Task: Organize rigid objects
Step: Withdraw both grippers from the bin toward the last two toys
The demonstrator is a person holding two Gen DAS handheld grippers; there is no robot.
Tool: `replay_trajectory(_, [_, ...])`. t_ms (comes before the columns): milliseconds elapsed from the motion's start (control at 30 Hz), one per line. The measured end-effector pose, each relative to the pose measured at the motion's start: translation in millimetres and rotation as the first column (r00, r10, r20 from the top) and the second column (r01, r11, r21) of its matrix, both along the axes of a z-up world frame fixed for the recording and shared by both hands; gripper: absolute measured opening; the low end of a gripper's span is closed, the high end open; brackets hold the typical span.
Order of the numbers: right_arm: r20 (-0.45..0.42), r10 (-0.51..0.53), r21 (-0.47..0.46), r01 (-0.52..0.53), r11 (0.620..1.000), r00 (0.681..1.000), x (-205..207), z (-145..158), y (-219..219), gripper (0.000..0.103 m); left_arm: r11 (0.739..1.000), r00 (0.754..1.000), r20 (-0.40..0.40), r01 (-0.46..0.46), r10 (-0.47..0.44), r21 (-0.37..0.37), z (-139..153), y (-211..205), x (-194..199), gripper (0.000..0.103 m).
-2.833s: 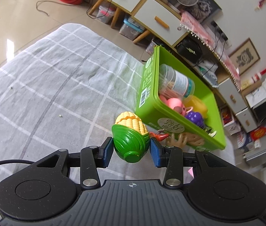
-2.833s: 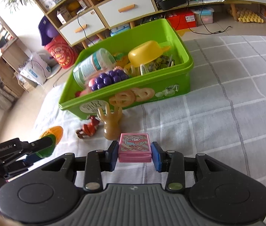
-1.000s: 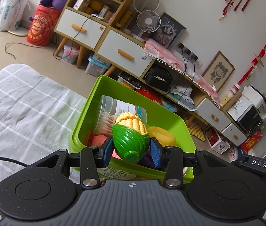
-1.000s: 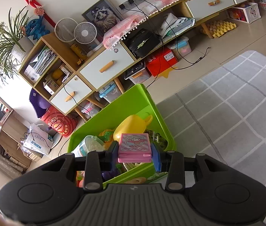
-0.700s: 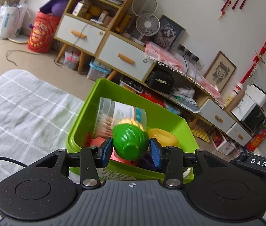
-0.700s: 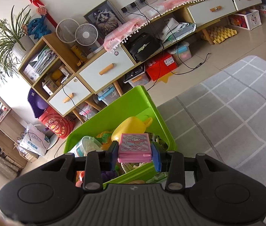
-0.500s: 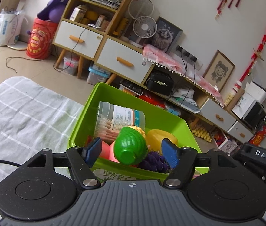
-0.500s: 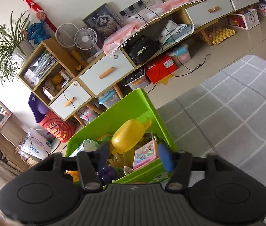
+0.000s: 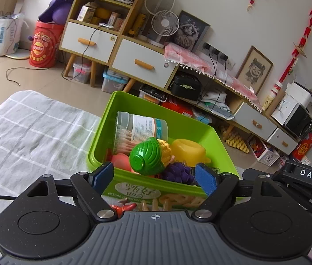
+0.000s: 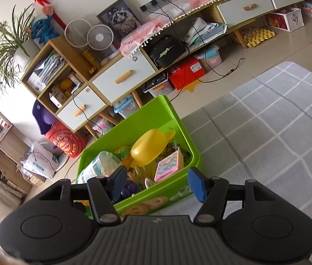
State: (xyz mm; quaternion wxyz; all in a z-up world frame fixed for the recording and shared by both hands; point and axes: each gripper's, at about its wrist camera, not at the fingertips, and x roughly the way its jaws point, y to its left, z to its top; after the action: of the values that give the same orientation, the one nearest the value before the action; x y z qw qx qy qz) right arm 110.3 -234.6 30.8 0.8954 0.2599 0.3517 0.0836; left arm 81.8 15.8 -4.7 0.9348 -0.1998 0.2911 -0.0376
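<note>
1. Toy corn (image 9: 150, 158), glossy moulded plastic, is lying in the green plastic bin (image 9: 156, 185): ribbed green husk end facing the left wrist camera, knobbly yellow cob pointing away toward the bin's far wall, long axis roughly along that line.
2. It is resting among a clear ribbed jar (image 9: 141, 130), a smooth yellow cup (image 9: 188, 152) and a bumpy purple grape cluster (image 9: 179, 173).
3. Pink card box (image 10: 169, 165), flat and rectangular, is leaning tilted against the bin's right inner wall.
4. Bin is sitting on a desk under a grey checked cloth (image 9: 29, 132); tiled floor and wooden drawer cabinets (image 9: 120, 50) are standing behind.
5. Left gripper (image 9: 154, 177) jaws are opening wide, nothing between the pads.
6. Right gripper (image 10: 157, 182) jaws are also opening, holding nothing.
</note>
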Motion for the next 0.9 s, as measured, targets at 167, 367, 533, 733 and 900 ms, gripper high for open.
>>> replay_trajectory(167, [-0.024,0.013,-0.03,-0.014,0.999,1.0,-7.5,1.2,0.7,0.048,0.999,1.0,-0.013,0.019,-0.018,0.031,5.7,-1.7,-7.6,0.087])
replay_trajectory(367, [-0.046,0.026,-0.064,-0.029,0.998,0.999,-16.1,3.4,-0.3,0.056,0.997,0.999,-0.04,0.029,-0.026,0.069,10.1,-1.7,-14.4,0.094])
replay_trajectory(533, [-0.072,0.033,-0.093,-0.039,0.995,0.997,-22.9,2.3,-1.3,0.065,0.994,0.997,-0.069,0.029,-0.022,0.107,8.9,0.5,-19.2,0.1])
replay_trajectory(733, [-0.094,0.048,-0.145,-0.061,0.988,0.994,-29.3,-2.6,-0.6,0.067,0.98,0.993,-0.111,0.067,-0.047,0.186,-0.7,1.9,-22.5,0.101])
replay_trajectory(900, [-0.1,0.075,-0.175,-0.092,0.98,0.992,-32.0,-7.4,-0.1,0.068,0.96,0.988,-0.124,0.117,-0.088,0.256,-8.4,3.1,-26.4,0.101])
